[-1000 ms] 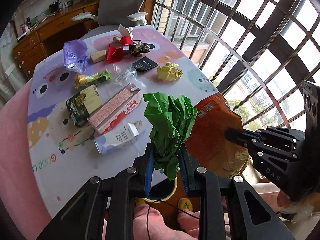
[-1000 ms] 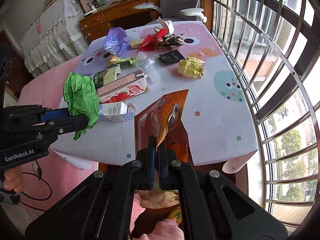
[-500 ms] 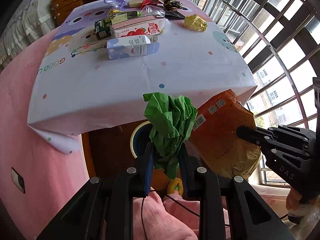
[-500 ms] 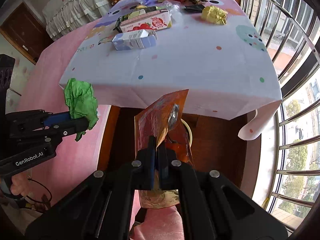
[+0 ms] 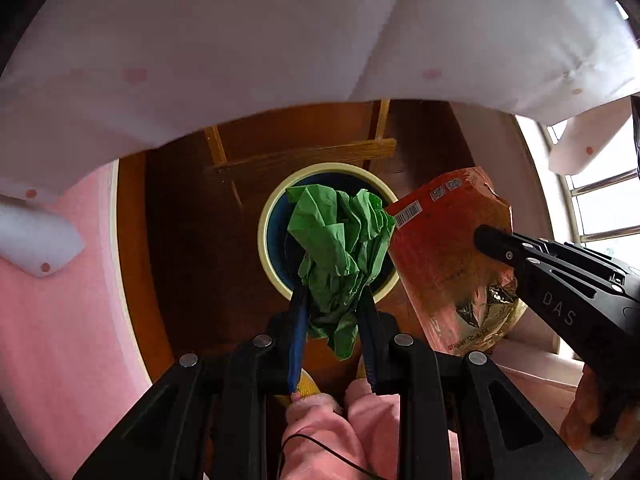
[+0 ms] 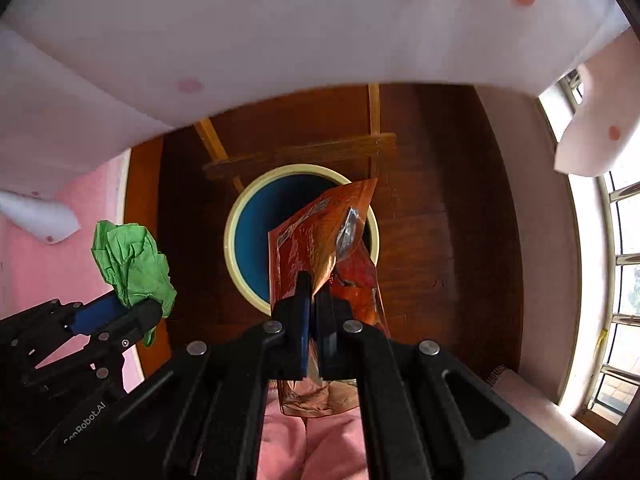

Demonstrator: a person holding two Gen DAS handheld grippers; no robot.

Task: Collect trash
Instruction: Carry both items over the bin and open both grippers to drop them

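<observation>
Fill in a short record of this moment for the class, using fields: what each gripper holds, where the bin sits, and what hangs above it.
left gripper: shut on the crumpled green paper
right gripper: shut on the orange snack bag
bin: round, cream rim, blue inside, on the dark wooden floor under the table
over the bin: both held items appear in front of its opening in their own wrist views
above: white tablecloth with pink dots
</observation>
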